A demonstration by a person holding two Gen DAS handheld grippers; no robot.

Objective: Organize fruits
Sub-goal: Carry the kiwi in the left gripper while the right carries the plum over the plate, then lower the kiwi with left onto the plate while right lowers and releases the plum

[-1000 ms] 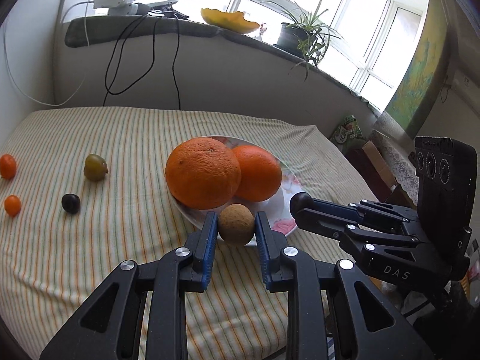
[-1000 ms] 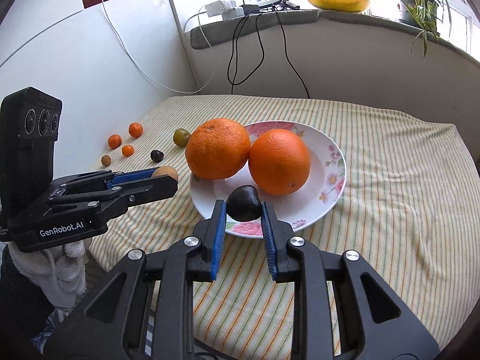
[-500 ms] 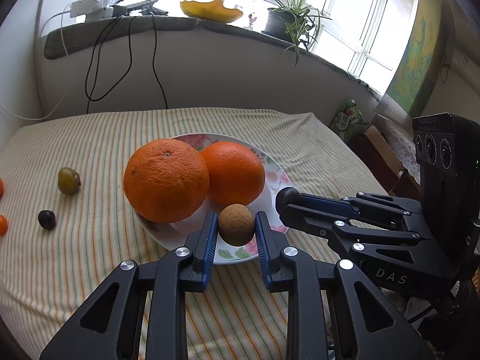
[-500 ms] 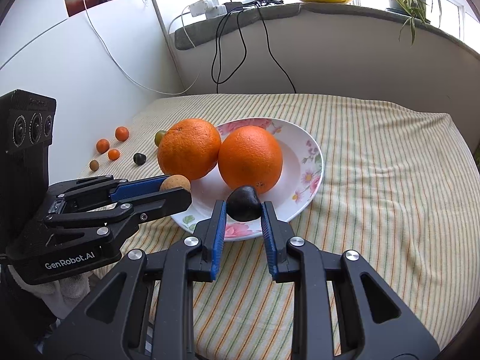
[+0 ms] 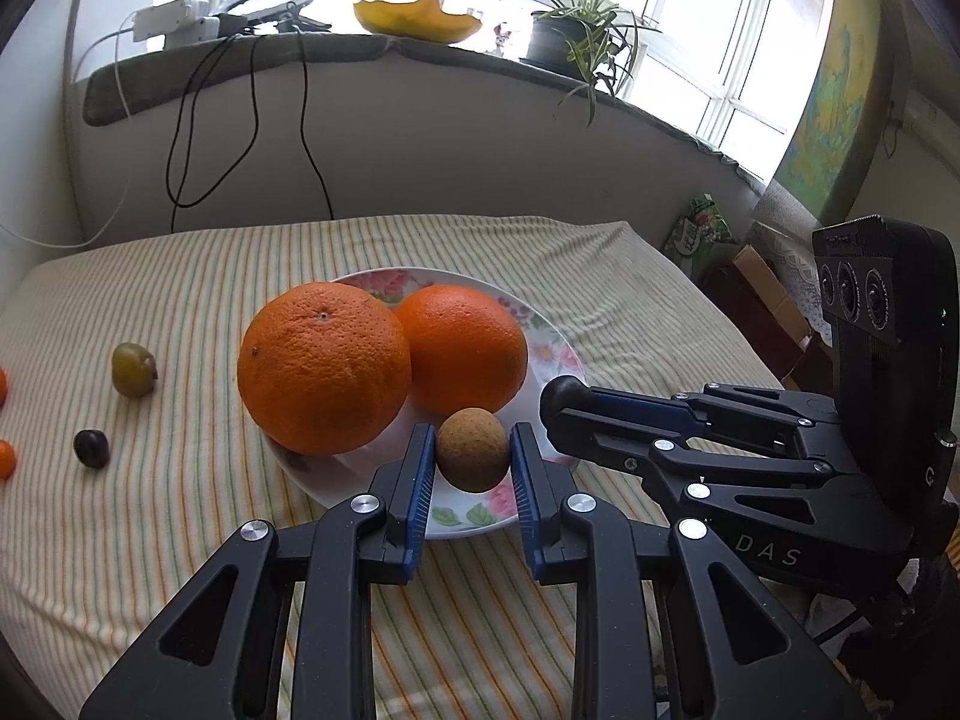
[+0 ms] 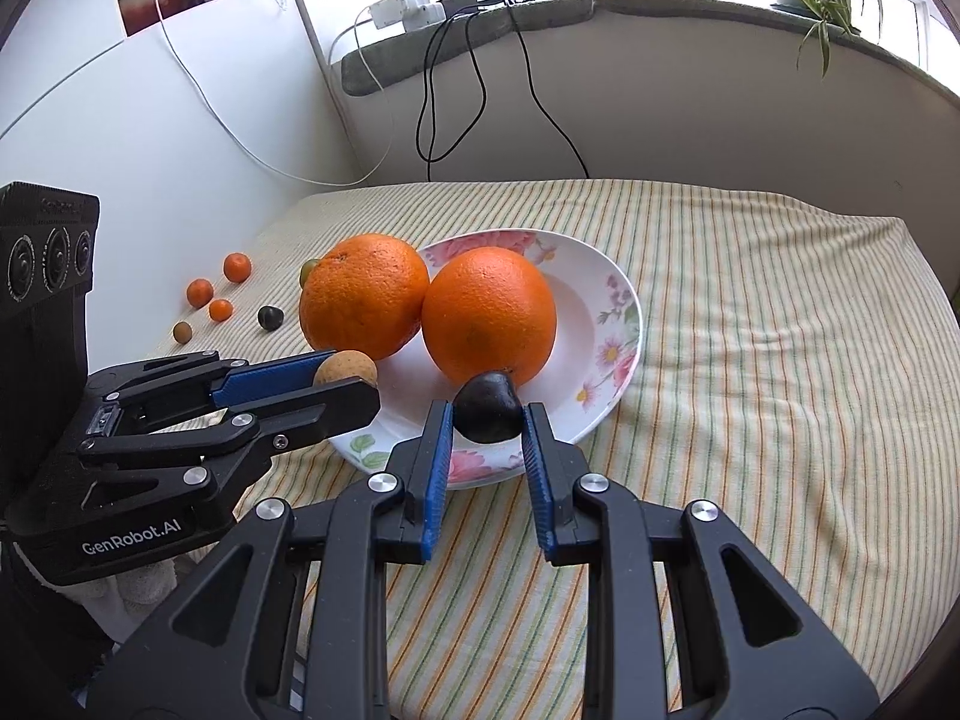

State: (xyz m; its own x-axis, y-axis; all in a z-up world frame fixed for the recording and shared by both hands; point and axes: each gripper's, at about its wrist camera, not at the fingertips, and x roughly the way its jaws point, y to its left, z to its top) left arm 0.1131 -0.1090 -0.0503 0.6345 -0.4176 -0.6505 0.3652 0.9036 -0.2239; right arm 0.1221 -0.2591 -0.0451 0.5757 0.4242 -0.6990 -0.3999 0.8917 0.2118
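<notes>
A white floral plate (image 5: 549, 336) (image 6: 606, 276) holds two big oranges (image 5: 324, 369) (image 5: 465, 348). My left gripper (image 5: 472, 450) is shut on a small brown round fruit (image 5: 472, 449) just above the plate's near rim; it also shows in the right wrist view (image 6: 345, 367). My right gripper (image 6: 487, 414) is shut on a dark plum-like fruit (image 6: 487, 407) over the plate's near rim, beside the right orange (image 6: 489, 315). The right gripper shows in the left wrist view (image 5: 564, 393), its fruit mostly hidden.
On the striped cloth left of the plate lie a green fruit (image 5: 133, 369), a dark small fruit (image 5: 91, 448), and small orange fruits (image 6: 237, 267) (image 6: 200, 292) (image 6: 221, 309). A wall with hanging cables (image 5: 180, 138) and a windowsill stand behind. The table edge drops off at right.
Both grippers have moved forward over the plate's near rim, each still holding its fruit. The plate and oranges appear closer and the left gripper's view has swung left to right.
</notes>
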